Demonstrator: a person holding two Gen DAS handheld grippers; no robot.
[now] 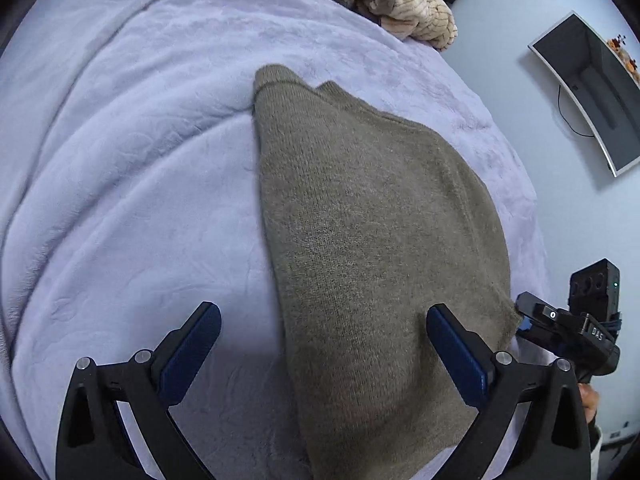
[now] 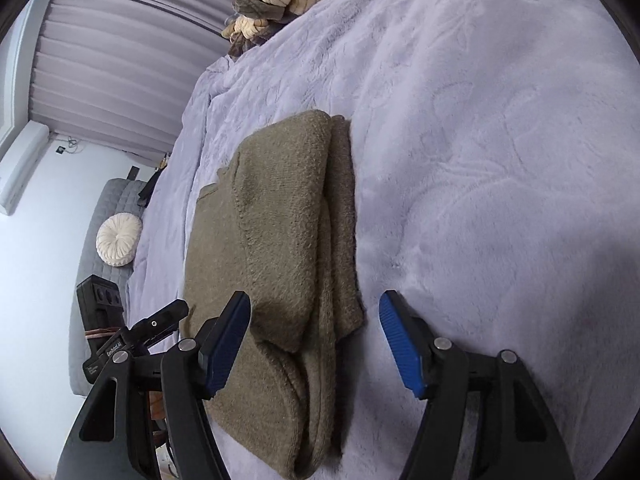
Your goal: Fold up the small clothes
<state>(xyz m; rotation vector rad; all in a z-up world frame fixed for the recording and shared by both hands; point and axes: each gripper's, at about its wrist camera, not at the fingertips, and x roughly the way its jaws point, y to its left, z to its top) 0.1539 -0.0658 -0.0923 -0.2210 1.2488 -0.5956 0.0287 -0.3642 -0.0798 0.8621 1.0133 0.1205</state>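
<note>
Your left gripper (image 1: 324, 344) stands spread as wide as it goes, pinching nothing. Its blue pads (image 1: 192, 356) straddle the near left edge of the sweater (image 1: 372, 240): one finger hangs over the bare blanket (image 1: 120, 200) left of the sweater, the other over the knit itself. Whether that finger brushes the wool you cannot tell.

Your right gripper (image 2: 314, 340) is also spread, with nothing between its pads (image 2: 400, 344) pressed on. One finger hangs over the sweater's (image 2: 272, 240) near end, the other over the blanket (image 2: 500, 160) to the right of it. In this view the sweater's right edge lies between the two fingers.

The sweater, an olive-brown knit, lies folded flat on the lavender blanket, lengthwise away from you. Its right side shows stacked layers, folded in along the long edge. A ribbed cuff or hem sticks out at its far end.

Beyond the sweater, at the blanket's far edge, sits a heap of cream and brown clothes (image 1: 396, 4). Right of the sweater, off the blanket, a monitor (image 1: 592, 92) hangs on the pale wall. In the right wrist view, left of the sweater, a round cream cushion (image 2: 119, 240) rests on a grey seat.
</note>
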